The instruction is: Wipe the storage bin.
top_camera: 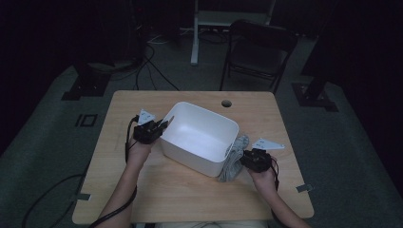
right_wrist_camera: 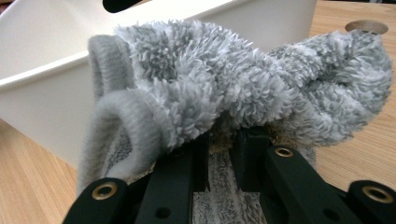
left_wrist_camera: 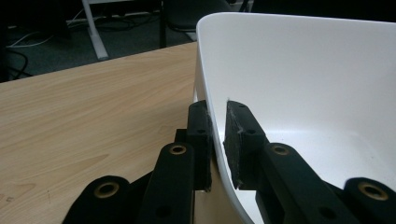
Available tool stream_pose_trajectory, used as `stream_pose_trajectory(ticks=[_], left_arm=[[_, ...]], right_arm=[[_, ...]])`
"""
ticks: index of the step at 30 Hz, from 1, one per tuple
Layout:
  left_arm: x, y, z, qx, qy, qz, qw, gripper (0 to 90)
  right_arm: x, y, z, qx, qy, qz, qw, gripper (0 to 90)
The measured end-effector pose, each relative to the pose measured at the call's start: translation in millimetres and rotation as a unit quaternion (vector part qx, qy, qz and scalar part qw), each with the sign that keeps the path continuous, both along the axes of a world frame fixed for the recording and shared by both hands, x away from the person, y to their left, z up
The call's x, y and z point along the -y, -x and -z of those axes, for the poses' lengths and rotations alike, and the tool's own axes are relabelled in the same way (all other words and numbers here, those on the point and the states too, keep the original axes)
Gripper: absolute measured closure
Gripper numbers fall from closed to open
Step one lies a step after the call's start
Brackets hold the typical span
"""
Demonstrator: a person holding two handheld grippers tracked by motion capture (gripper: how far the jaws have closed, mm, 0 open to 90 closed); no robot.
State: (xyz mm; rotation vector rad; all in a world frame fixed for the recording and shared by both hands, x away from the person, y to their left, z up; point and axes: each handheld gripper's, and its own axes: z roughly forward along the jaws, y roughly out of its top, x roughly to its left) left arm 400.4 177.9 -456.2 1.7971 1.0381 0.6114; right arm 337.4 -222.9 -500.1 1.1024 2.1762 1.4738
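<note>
Grey, fluffy cloth [right_wrist_camera: 243,88] bunches in the right gripper [right_wrist_camera: 219,154], clamped on a fold near the tub's right wall; it looks soft, light and floppy, best pinched at a thick fold. Left gripper [left_wrist_camera: 217,140] is clamped on the rim of the white plastic tub [top_camera: 202,130], stiff and smooth, mid-table. Beyond the wooden table [top_camera: 142,190], a folding chair [top_camera: 259,52] stands on dark carpet.

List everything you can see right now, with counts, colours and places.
Bin: one, white, table centre, tilted.
Towel: one, grey, fluffy, at the bin's right side.
Table: one, light wood, with a round hole near the far edge.
Chair: one, dark, beyond the table.
Left gripper: black, shut on the bin's wall.
Right gripper: black, shut on the towel.
Hands: two, entering from the bottom of the high view.
</note>
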Motion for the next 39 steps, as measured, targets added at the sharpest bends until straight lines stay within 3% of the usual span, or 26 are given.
stream_pose_trajectory(ticks=[5,9,13,19,23,25,27,33,36,38,39], left_arm=[[0.2,0.1,0.1,0.000,0.001,-0.002,1.0000,80.6],[0.4,0.6,0.1,0.000,0.001,-0.003,1.0000,80.6],[0.5,0.7,0.0,0.000,0.000,-0.003,1.0000,80.6],[0.7,0.7,-0.3,-0.001,-0.002,-0.003,1.0000,80.6],[1.2,0.8,-0.6,-0.001,-0.005,-0.001,1.0000,80.7],[1.1,0.9,-0.6,-0.002,-0.006,0.000,1.0000,80.6],[1.4,1.3,-1.0,-0.002,-0.011,-0.002,0.9999,80.5],[1.9,0.8,-0.6,-0.003,-0.004,-0.013,0.9999,80.1],[3.5,1.2,-0.9,-0.002,-0.007,-0.019,0.9998,81.8],[3.7,1.3,-0.9,-0.002,-0.006,-0.020,0.9998,81.9],[3.9,1.3,-0.9,-0.002,-0.007,-0.021,0.9998,81.9]], right_arm=[[0.4,-0.2,6.0,0.003,0.014,-0.002,0.9999,78.8],[1.0,-3.0,10.7,-0.005,0.003,-0.003,1.0000,79.0],[0.5,-3.1,12.8,0.004,0.006,0.000,1.0000,79.2],[-1.4,-2.9,15.4,0.009,0.025,0.003,0.9996,80.1],[-3.3,-8.2,27.3,-0.014,0.038,0.005,0.9992,80.2],[-6.0,-14.8,39.8,-0.041,0.057,0.011,0.9975,80.1],[-4.7,-18.9,46.3,-0.057,0.049,0.011,0.9971,79.9],[1.3,-15.7,33.0,-0.061,0.043,0.005,0.9972,79.3],[6.1,-7.4,20.3,-0.045,0.039,0.000,0.9982,79.2],[11.8,11.1,0.1,-0.021,0.021,-0.008,0.9995,79.1],[11.8,11.1,0.1,-0.021,0.021,-0.008,0.9995,79.1]])
